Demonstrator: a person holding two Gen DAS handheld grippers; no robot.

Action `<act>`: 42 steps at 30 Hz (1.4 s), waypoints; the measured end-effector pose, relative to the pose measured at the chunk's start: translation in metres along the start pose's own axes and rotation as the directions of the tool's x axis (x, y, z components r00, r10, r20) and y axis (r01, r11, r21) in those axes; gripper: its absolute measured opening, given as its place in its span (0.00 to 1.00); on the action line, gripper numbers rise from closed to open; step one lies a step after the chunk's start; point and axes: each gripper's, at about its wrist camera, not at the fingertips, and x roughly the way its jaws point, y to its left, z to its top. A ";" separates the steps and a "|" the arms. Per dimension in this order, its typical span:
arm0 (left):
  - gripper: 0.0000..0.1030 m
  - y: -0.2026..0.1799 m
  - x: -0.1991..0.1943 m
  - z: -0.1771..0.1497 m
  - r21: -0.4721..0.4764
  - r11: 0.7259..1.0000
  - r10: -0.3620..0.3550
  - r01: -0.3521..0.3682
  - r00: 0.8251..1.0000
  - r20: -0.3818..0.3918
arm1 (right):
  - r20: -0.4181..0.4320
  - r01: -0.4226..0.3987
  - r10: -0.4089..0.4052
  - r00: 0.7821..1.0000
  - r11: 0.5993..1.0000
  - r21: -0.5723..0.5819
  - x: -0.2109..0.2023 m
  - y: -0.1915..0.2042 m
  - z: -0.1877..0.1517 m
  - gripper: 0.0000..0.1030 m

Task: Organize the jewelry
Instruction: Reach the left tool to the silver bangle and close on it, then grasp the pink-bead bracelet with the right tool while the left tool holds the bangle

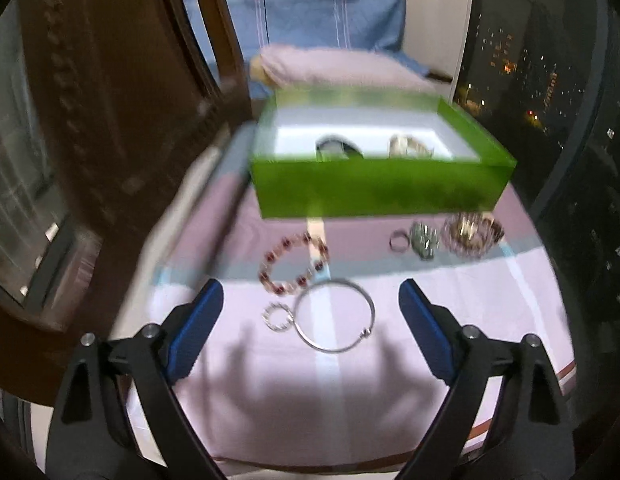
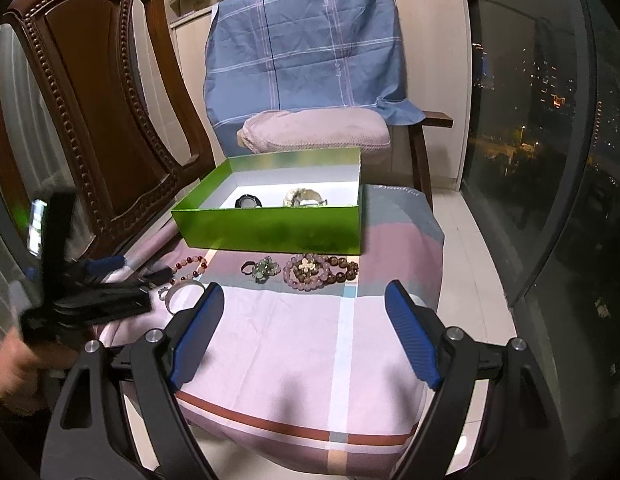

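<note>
On the checked pink cloth [image 2: 310, 344] that covers the low stand, a green box [image 1: 373, 188] is set toward the far edge, lid off, with a dark ring-shaped piece [image 1: 337, 148] and a pale piece [image 1: 409, 146] lying inside on the white lining. The rest of the jewelry is laid out in front of the box: a red and pink bead bracelet [image 1: 296, 262], a silver bangle [image 1: 335, 316] and a small sparkly ring [image 1: 278, 318] near the left edge, then a plain ring [image 1: 398, 240], a greenish charm [image 1: 425, 242] and a pile of bead bracelets [image 1: 471, 234] toward the right edge. The left gripper [image 1: 310, 334] is held wide apart over the bangle and small ring, nothing pinched, though the view is blurred. The right gripper [image 2: 304, 332] is spread wide over bare cloth nearer the front edge, nothing clamped. A carved wooden chair [image 2: 94, 92] is seen off the left side.
</note>
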 end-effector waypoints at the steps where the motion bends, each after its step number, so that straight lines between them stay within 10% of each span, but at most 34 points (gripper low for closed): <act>1: 0.82 0.000 0.008 -0.003 -0.014 1.000 -0.005 0.005 1.000 -0.028 | -0.006 0.001 -0.001 1.000 1.000 -0.003 0.001 0.001 -0.001 0.79; 16: 0.79 -0.012 0.052 -0.008 -0.034 0.999 0.036 -0.041 0.992 -0.121 | -0.037 0.001 -0.002 0.999 1.000 -0.015 0.011 0.000 -0.005 0.79; 23: 0.59 -0.012 0.049 -0.005 -0.048 0.999 0.012 -0.016 0.996 -0.090 | -0.047 0.028 -0.028 0.998 1.000 -0.003 0.019 -0.008 -0.005 0.79; 34: 0.59 0.010 -0.060 0.008 0.003 0.997 -0.080 0.082 0.965 0.248 | -0.080 0.083 -0.084 0.993 0.996 -0.012 0.061 -0.019 0.000 0.78; 42: 0.59 0.033 -0.083 0.011 -0.018 0.998 -0.056 0.064 0.954 0.294 | -0.194 0.083 -0.085 0.977 0.996 -0.015 0.126 -0.023 0.004 0.46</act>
